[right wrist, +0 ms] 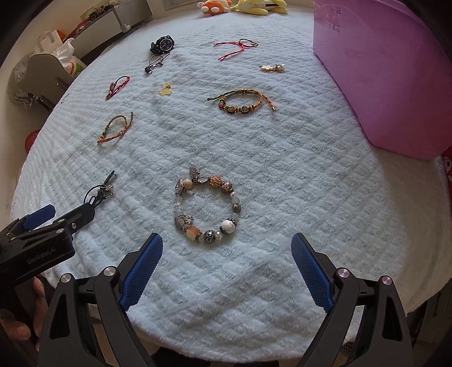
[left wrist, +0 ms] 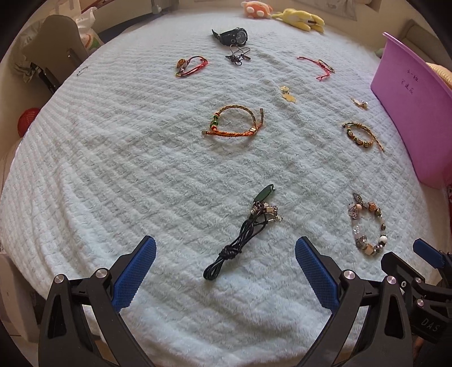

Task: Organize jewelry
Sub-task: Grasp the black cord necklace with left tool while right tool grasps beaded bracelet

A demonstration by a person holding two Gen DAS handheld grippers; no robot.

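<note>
Both grippers hang over the near edge of a pale blue fleece blanket point(left wrist: 113, 169) with their blue-padded jaws spread wide and nothing between them. Left gripper point(left wrist: 225, 254) frames one knotted black cord necklace point(left wrist: 240, 240) with a green pendant and a cluster of metal clasps; the cord's looped end lies between the fingertips, on the blanket. Right gripper point(right wrist: 226, 247) sits just short of one chunky beaded charm bracelet point(right wrist: 207, 210), which lies flat in a ring.

Farther out, well apart from each other, lie four cord bracelets: one orange braided bracelet point(left wrist: 234, 121), one braided bracelet with painted beads point(right wrist: 243, 103), one dark red cord bracelet point(left wrist: 192, 65) and one thin red string bracelet point(left wrist: 317, 66). Two small gold charms point(left wrist: 288, 94) point(right wrist: 272, 67) rest separately. At the far side are one black wristwatch point(left wrist: 233, 36) and, just beside it, one small dark metal piece point(left wrist: 238, 55) whose kind I cannot tell. One pink box point(right wrist: 375, 76) stands at the right edge, and two plush toys point(left wrist: 282, 14) lie at the far rim.
</note>
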